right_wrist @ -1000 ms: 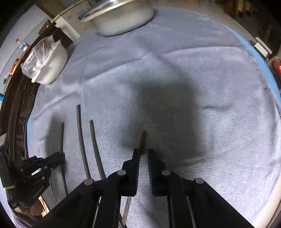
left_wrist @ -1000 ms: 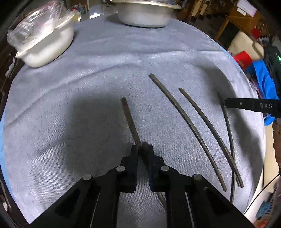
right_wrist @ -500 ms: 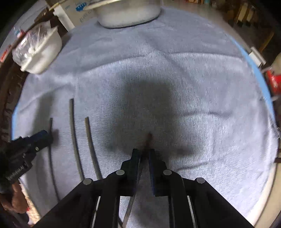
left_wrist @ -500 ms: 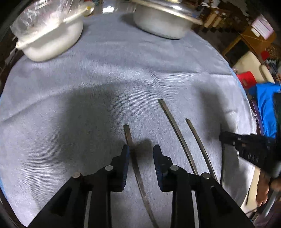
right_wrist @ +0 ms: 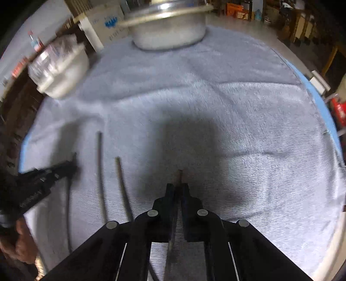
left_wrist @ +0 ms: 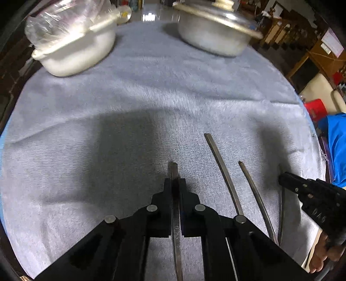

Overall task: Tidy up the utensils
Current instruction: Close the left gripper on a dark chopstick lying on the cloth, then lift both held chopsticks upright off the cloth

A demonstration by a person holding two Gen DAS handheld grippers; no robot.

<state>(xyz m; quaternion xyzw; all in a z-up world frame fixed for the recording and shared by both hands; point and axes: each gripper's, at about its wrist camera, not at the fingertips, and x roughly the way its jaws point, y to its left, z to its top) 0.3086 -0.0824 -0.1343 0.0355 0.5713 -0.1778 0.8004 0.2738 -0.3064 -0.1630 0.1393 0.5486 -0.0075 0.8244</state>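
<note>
Metal chopstick [left_wrist: 173, 170] clamped in left gripper [left_wrist: 175, 183] | another chopstick [right_wrist: 180, 175] clamped in right gripper [right_wrist: 177, 188] | two loose chopsticks [left_wrist: 225, 173] between grippers, likely for pairing.

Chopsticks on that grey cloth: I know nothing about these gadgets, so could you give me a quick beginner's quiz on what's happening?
1. True or false: the left gripper is shut on a chopstick.
2. How many loose chopsticks lie between it and the right gripper? A one, B two, C five.
3. Fill in: the metal pot is topped by a ____.
Key: 1 true; 2 B; 3 lid.
</note>
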